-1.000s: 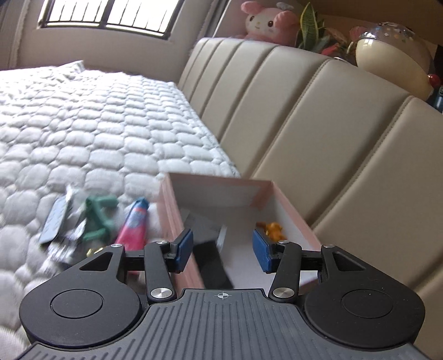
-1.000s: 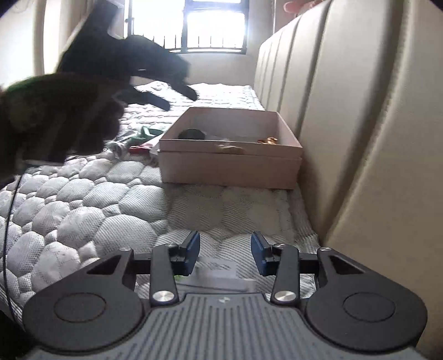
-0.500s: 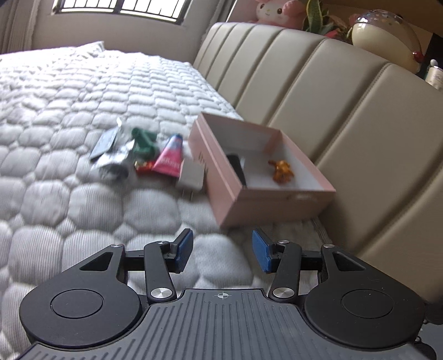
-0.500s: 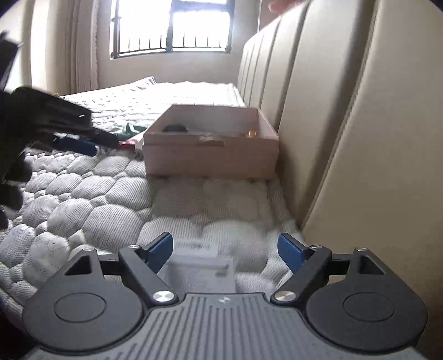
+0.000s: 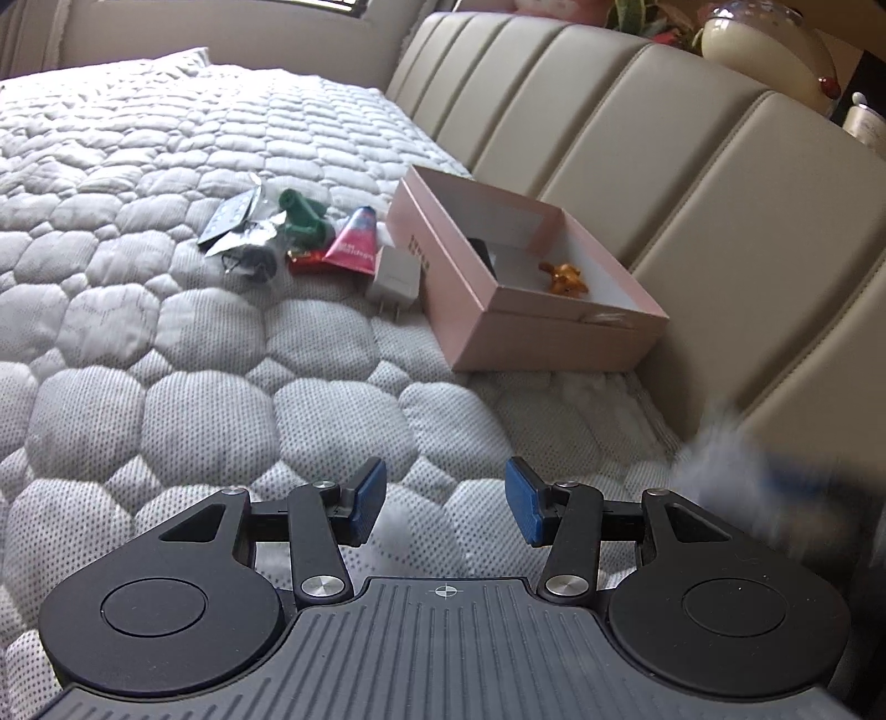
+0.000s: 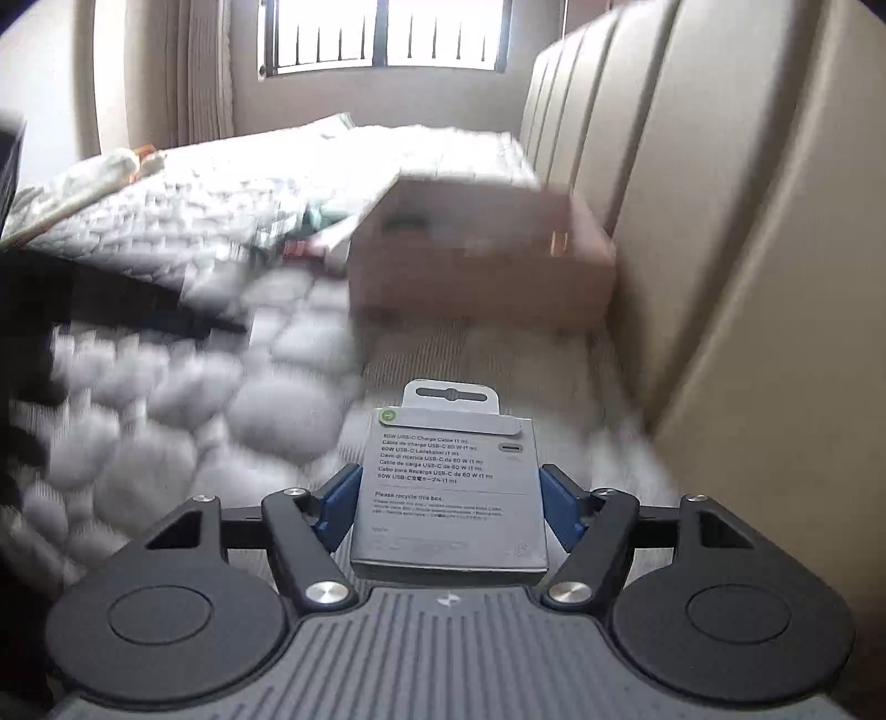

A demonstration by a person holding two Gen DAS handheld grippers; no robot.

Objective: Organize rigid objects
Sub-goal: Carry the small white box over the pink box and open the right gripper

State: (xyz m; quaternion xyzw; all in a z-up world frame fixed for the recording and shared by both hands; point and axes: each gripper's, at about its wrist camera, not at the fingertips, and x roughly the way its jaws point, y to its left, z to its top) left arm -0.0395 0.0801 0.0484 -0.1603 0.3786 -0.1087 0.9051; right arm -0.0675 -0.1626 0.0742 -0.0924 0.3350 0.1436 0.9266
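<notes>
While the right gripper (image 6: 448, 501) pointed down along the bed, its blue pads pressed on both side edges of a small grey cable box (image 6: 449, 487), printed face up, hang tab pointing away from the jaws; those jaws had just been closing, and the box sat squarely between them, clamped. Ahead of the tab lay the quilted white mattress (image 6: 166, 421), blurred in this view, and beyond it a pink cardboard box (image 6: 482, 260) stood against the padded beige headboard (image 6: 720, 221) that ran along the right of the jaws. A barred window (image 6: 382, 33) glowed at the far end of the room.

The left gripper (image 5: 446, 507) had its jaws apart with only mattress (image 5: 166, 399) showing between the pads. Well ahead and somewhat right of them sat the open pink box (image 5: 498, 310), touching the headboard (image 5: 637, 138), with a small orange figure (image 5: 565, 277) and a dark item (image 5: 480, 252) inside. Just left of the box lay a white plug adapter (image 5: 394, 277), then a pink tube (image 5: 354, 243), a red wrapper (image 5: 307, 261), a green toy (image 5: 302, 219) and foil packets (image 5: 235, 221), clustered on the quilt. Up on the ledge behind the headboard rested a cream dome-shaped lamp (image 5: 769, 52). At the right edge, level with the left gripper's pads, a blurred grey and blue shape showed; I could not tell what it was.
</notes>
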